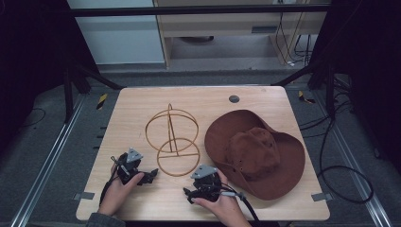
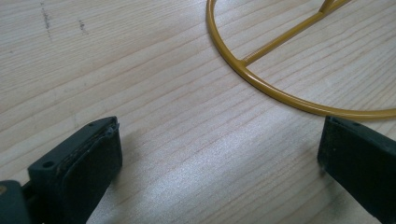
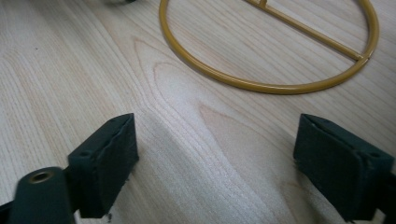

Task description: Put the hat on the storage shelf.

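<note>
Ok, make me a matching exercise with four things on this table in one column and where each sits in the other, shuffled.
Things:
1. brown hat
2. wire stand
3. left gripper
4. right gripper

Places, as the high view shows them:
A. near edge, just left of the hat brim, jaws apart over bare wood
B. right half of the table, crown up
C. middle of the table, its base ring flat on the wood
D. near-left, beside the base ring, jaws apart

Pairs: 1-B, 2-C, 3-D, 4-A
</note>
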`<move>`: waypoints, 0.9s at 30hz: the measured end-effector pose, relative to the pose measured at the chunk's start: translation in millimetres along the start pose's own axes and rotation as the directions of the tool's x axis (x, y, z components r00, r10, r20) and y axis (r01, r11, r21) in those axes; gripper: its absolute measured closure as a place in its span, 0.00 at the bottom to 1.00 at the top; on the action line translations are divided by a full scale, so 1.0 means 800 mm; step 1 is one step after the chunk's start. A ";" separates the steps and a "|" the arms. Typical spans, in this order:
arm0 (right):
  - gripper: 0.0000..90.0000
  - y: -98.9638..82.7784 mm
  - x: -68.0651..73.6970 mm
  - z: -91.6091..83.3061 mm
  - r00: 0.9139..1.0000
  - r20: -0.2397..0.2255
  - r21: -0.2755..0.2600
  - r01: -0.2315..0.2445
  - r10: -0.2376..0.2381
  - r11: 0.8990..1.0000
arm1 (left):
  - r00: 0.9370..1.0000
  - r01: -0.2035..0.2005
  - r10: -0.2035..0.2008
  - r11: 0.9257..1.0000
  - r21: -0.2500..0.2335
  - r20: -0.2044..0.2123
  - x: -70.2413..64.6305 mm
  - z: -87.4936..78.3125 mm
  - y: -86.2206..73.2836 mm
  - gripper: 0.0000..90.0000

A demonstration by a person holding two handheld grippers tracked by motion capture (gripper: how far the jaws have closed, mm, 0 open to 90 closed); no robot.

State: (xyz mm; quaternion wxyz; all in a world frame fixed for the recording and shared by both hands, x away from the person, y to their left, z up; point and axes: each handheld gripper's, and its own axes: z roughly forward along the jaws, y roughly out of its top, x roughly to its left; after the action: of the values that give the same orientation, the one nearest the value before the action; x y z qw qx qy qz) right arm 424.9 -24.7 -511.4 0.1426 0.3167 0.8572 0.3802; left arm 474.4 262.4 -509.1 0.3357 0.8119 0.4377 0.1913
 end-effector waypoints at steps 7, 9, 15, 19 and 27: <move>0.08 0.000 0.000 0.001 1.000 -0.015 0.011 0.014 -0.013 1.000 | 1.000 0.000 0.000 1.000 0.000 0.000 0.000 0.000 0.000 0.00; 0.09 -0.001 -0.001 -0.001 1.000 -0.022 0.009 0.012 -0.012 1.000 | 1.000 -0.001 0.001 1.000 0.000 0.000 0.000 0.000 0.000 0.00; 0.15 0.007 0.004 -0.017 0.998 -0.043 -0.010 0.048 -0.048 0.999 | 1.000 0.000 0.000 1.000 0.000 0.001 0.000 0.000 0.000 0.00; 0.14 0.029 0.008 -0.040 0.996 -0.061 -0.019 0.071 -0.072 0.997 | 1.000 -0.001 0.001 1.000 0.000 0.002 0.000 0.000 0.000 0.00; 0.14 0.059 0.003 -0.085 0.991 -0.097 -0.036 0.090 -0.093 0.995 | 1.000 0.000 0.000 1.000 -0.003 0.001 -0.001 0.000 0.000 0.00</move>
State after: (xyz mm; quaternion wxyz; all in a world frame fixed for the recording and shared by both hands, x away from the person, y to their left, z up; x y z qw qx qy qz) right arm 410.5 -37.4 -430.5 0.1224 0.2557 0.8708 0.4017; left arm 474.3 261.8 -509.2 0.3371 0.8114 0.4374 0.1916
